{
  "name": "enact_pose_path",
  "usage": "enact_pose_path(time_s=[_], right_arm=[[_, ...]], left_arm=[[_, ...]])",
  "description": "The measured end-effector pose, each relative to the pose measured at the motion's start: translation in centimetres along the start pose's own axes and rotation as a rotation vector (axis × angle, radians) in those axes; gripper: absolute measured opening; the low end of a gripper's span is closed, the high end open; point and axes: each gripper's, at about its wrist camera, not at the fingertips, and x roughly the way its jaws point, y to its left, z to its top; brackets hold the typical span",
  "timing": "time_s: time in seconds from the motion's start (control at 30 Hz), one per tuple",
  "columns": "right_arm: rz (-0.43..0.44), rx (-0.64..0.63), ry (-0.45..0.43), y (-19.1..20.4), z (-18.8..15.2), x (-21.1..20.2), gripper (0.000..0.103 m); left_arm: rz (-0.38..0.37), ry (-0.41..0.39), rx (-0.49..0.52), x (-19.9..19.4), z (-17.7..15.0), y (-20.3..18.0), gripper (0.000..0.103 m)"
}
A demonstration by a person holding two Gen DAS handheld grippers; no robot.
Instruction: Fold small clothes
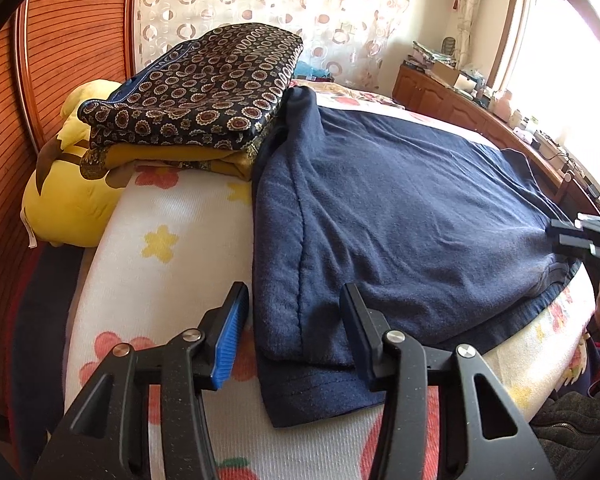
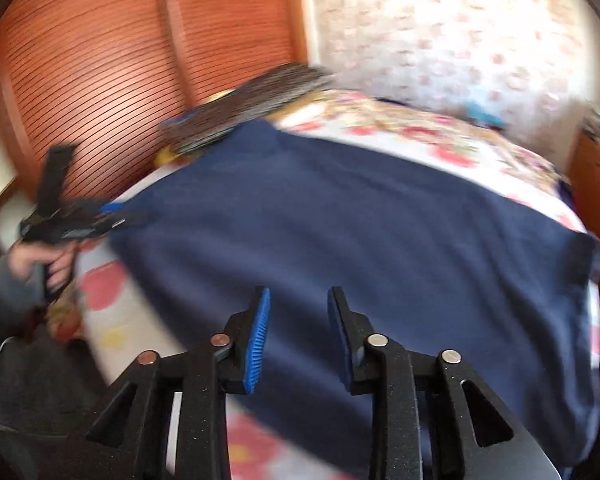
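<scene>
A navy fleece garment [image 1: 400,208] lies spread flat on the flowered bed cover [image 1: 168,240], with its left edge folded over along a seam. My left gripper [image 1: 294,300] is open and empty, just above the garment's near left corner. My right gripper [image 2: 298,304] is open and empty over the garment's near edge [image 2: 360,220]; its view is blurred by motion. The right gripper also shows at the right edge of the left wrist view [image 1: 580,236], at the garment's right side. The left gripper shows in the right wrist view [image 2: 112,214] at the garment's left edge.
A folded dark patterned cloth [image 1: 196,92] lies on a yellow one at the bed's far left, beside a yellow plush toy [image 1: 68,204]. A slatted wooden headboard [image 1: 72,40] stands at left. A wooden dresser [image 1: 460,100] with clutter runs under the window at right.
</scene>
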Motion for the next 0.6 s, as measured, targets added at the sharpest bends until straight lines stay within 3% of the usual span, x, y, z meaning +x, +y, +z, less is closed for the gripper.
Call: enact_pose_path(time_s=[0.27,0.6], right_arm=[[0.12,-0.101,0.065,5.3,-0.2,3.1,0.027],[0.09,-0.137,0.133,5.4,0.7,6.9,0.027]], left_arm=[[-0.007,-0.004,-0.002,0.0,-0.1,-0.1,0.049],[-0.007,-0.004,0.001,0.0,-0.2,-0.1,0.049]])
